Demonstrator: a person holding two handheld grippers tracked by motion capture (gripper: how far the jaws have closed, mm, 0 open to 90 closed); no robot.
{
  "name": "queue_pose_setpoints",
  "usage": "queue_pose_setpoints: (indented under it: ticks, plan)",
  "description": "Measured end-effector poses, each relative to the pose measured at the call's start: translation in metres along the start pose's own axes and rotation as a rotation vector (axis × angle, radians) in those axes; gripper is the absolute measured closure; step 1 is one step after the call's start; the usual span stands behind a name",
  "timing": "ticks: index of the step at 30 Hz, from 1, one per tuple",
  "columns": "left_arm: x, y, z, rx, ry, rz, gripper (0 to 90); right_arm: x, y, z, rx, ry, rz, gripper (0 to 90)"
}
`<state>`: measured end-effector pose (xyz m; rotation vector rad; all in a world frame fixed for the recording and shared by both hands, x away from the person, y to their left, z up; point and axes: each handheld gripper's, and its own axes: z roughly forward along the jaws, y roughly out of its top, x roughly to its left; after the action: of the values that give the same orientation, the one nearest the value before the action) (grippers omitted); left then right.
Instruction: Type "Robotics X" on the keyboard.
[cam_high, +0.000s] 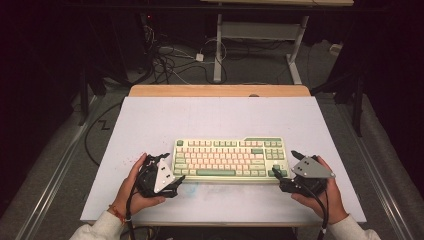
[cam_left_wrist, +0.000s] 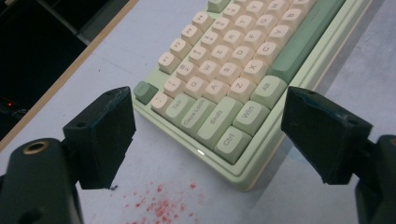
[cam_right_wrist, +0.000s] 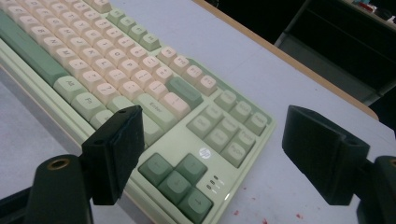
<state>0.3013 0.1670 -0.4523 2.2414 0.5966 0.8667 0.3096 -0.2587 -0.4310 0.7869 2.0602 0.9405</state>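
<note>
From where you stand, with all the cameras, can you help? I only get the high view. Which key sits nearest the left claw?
Observer: In the left gripper view, the Ctrl key at the keyboard corner lies between the open jaws of the left gripper.
Operator: Any marks on the table there?
Observer: Red specks dot the table just short of that corner.
Operator: And the right claw?
Observer: The right gripper is open too, with the arrow keys and a small round logo between its jaws.

The keyboard (cam_left_wrist: 243, 84) keys read Ctrl, Shift, Caps Lock, Win, Alt, Enter.
</note>
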Motion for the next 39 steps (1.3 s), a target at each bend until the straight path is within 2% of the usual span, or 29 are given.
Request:
queue_pose_setpoints:
  ticks: [12,21,33,39]
  plan:
    - [0.007,-0.022,-0.008,0.040,0.005,-0.029,16.5,-0.011,-0.014,-0.009,0.019,-0.037,0.021,21.1]
    - [0.014,-0.041,-0.011,0.072,0.003,-0.069,16.5,-0.019,-0.028,-0.013,0.045,-0.065,0.041,21.0]
    - [0.019,-0.063,-0.014,0.110,-0.008,-0.120,16.5,-0.028,-0.059,-0.017,0.081,-0.067,0.088,21.0]
    - [0.019,-0.064,-0.015,0.109,-0.006,-0.136,16.5,-0.029,-0.065,-0.017,0.081,-0.070,0.095,21.1]
